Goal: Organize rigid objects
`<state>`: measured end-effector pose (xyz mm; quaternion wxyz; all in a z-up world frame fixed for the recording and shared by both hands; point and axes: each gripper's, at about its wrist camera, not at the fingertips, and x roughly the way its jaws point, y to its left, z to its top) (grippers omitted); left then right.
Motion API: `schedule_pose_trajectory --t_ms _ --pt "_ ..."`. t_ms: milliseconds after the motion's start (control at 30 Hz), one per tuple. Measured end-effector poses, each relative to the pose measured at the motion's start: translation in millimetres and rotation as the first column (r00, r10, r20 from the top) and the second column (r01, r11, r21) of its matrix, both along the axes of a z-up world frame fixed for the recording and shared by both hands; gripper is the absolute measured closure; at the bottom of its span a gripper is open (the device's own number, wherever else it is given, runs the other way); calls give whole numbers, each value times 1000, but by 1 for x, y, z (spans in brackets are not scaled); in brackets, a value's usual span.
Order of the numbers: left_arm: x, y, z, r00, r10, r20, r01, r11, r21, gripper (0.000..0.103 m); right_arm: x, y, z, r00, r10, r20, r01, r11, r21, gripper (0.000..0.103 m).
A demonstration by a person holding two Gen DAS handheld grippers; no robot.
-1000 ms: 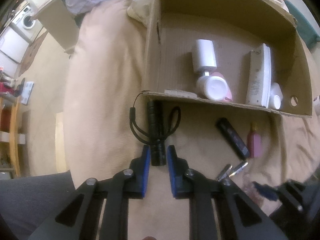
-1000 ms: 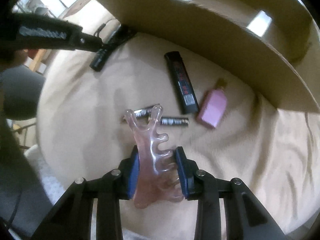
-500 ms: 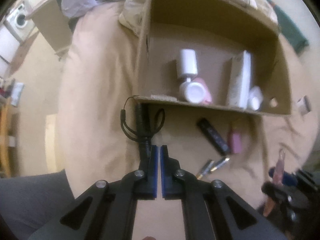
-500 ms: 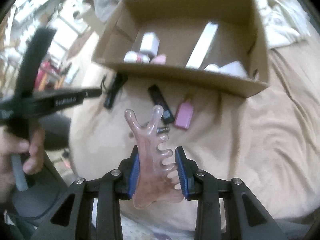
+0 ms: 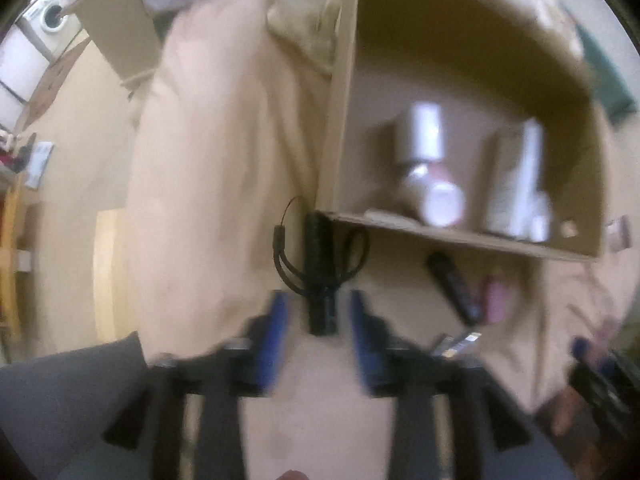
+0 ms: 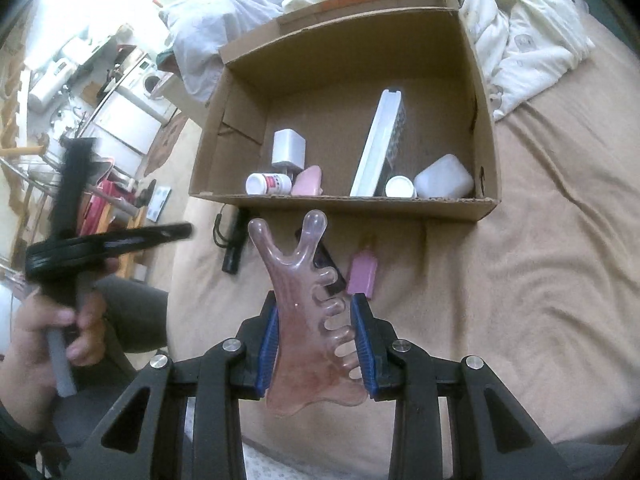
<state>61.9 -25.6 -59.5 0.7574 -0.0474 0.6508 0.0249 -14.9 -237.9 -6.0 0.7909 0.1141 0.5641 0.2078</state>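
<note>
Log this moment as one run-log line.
left claw: just opened, over flashlight, no grip | right claw: shut on pink comb | box: partly filled

No legible text (labels blurred)

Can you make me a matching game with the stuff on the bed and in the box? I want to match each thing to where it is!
Things:
1. pink comb
2. black flashlight
3. white charger
4. pink bottle

Places:
A. inside the cardboard box
B. on the blanket, between the open pads of the left gripper
C. squeezed in the right gripper
D. on the blanket, in front of the box's near wall, free of both grippers

Pairs: 1-C, 2-B, 3-A, 4-D
</note>
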Motion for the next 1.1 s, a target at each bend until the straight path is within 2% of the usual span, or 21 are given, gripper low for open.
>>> schedule_pose_trajectory --t_ms 100,133,200,300,367,400,433,667,800,900,1000,1100 --pt "11 -12 -19 999 -15 -38 16 999 28 62 0 2 -2 1000 4 0 -4 1000 -6 67" --pt "14 -18 -25 998 -32 -47 35 998 49 56 0 2 -2 1000 5 0 -5 1000 -8 67" --pt "19 -25 -36 997 -52 -61 57 993 99 52 0 2 -3 1000 1 1 -1 1000 -13 67" --pt "23 -27 -52 994 -50 -97 60 993 105 52 0 0 -4 1000 -3 -1 3 1000 -14 67" --pt "24 -26 -51 995 -47 -89 55 994 97 61 1 0 -4 1000 -3 -2 3 1000 -17 67" --pt "24 -26 -48 995 -48 -82 57 993 107 74 1 -1 -4 1000 -5 -4 5 1000 -17 67" --pt "22 -25 -45 996 -50 -78 60 991 119 82 2 -1 -5 1000 -6 -5 5 1000 -18 67" --pt "6 -12 -18 998 6 -70 -1 997 75 83 4 1 -4 1000 -6 -4 6 1000 -13 67" --pt "-7 -8 27 999 5 36 -8 997 74 83 5 -2 -1 1000 -15 12 15 1000 -2 67" --pt "-16 -13 61 991 -6 133 -4 997 79 83 8 -6 5 999 -28 35 27 1000 8 67" --pt "-25 -9 91 972 -25 233 3 996 94 83 14 -10 14 997 -44 66 43 999 15 67" --pt "-18 -7 117 951 -30 309 2 996 88 83 22 -15 22 993 -67 98 64 998 28 67"
